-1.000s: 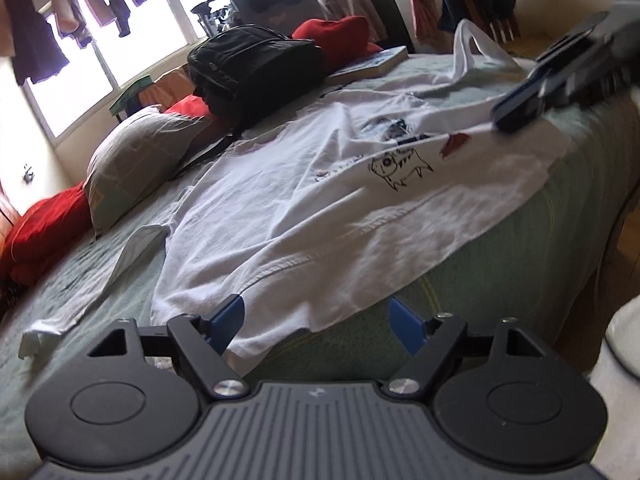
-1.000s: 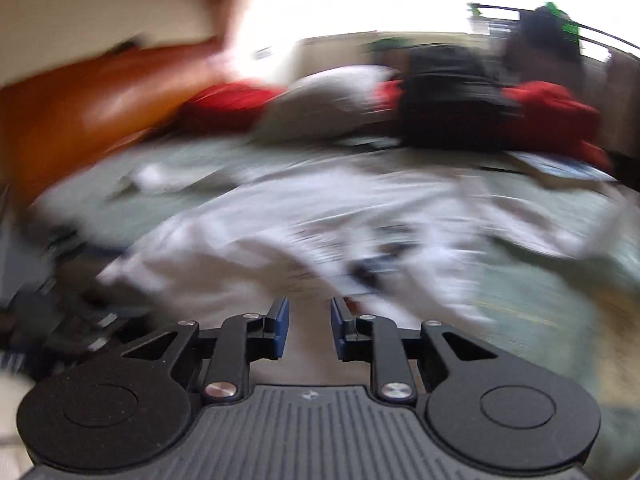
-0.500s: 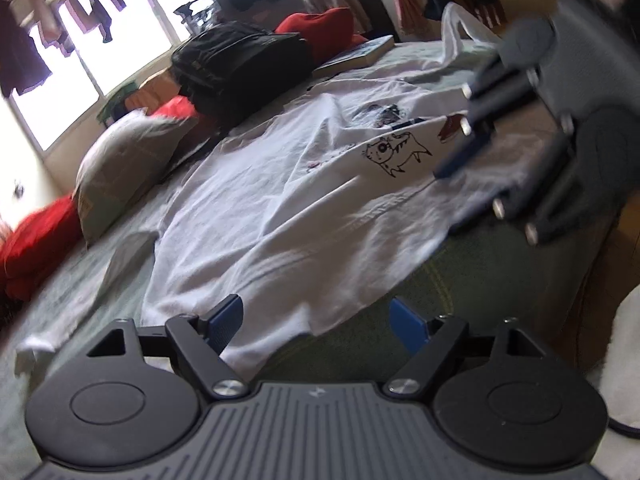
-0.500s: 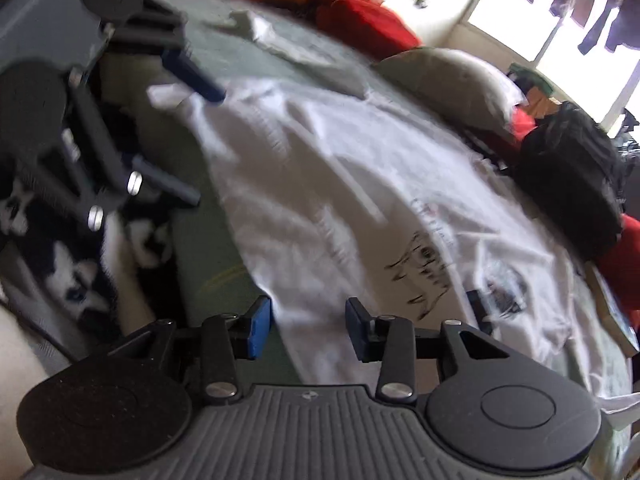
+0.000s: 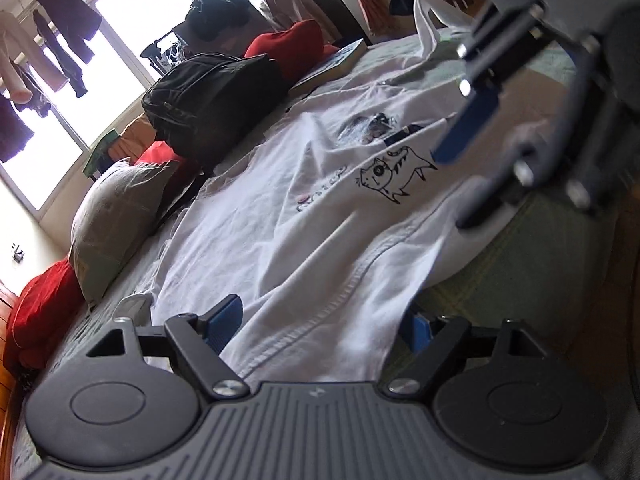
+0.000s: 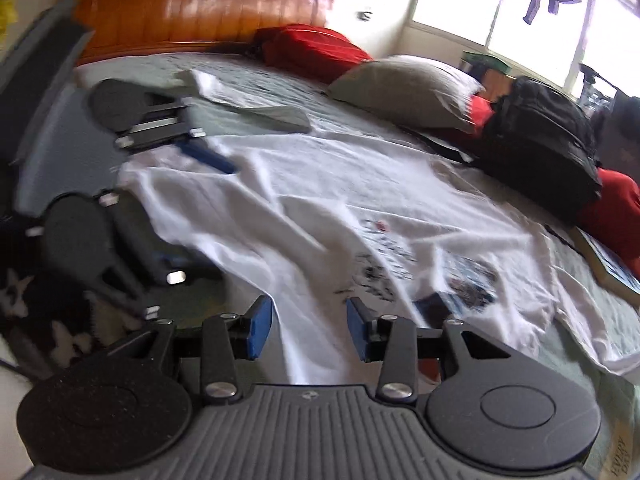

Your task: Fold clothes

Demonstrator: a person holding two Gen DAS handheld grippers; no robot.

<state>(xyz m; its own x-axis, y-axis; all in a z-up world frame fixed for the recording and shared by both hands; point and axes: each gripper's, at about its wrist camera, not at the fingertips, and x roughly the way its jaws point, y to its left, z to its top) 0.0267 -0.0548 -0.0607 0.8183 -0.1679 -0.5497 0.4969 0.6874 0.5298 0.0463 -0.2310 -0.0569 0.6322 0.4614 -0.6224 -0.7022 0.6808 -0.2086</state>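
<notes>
A white T-shirt (image 5: pixel 304 216) with a cat drawing lies spread on the green bed (image 5: pixel 500 280). My left gripper (image 5: pixel 320 324) stands wide open at the near hem, with the hem's corner lying between its blue pads (image 5: pixel 224 318), which do not press on it. My right gripper (image 6: pixel 308 332) is further along the same hem; its jaws are opening, with a fold of the T-shirt (image 6: pixel 320 208) between them, untouched by the pads. Each view shows the other gripper: the right gripper (image 5: pixel 464 176) at the upper right, the left gripper (image 6: pixel 188 212) at the left.
A black backpack (image 5: pixel 216 96), a grey pillow (image 5: pixel 116 208), red cushions (image 6: pixel 316 48) and a book (image 5: pixel 340 60) line the bed's far side. A second pale cloth (image 6: pixel 256 108) lies near the wooden headboard (image 6: pixel 192 4). A dog-patterned rug (image 6: pixel 24 300) is beside the bed.
Both grippers came down closer to the shirt's near hem, and both rolled. The right gripper's jaws spread wider. The shirt's hem now lies between the fingers of each.
</notes>
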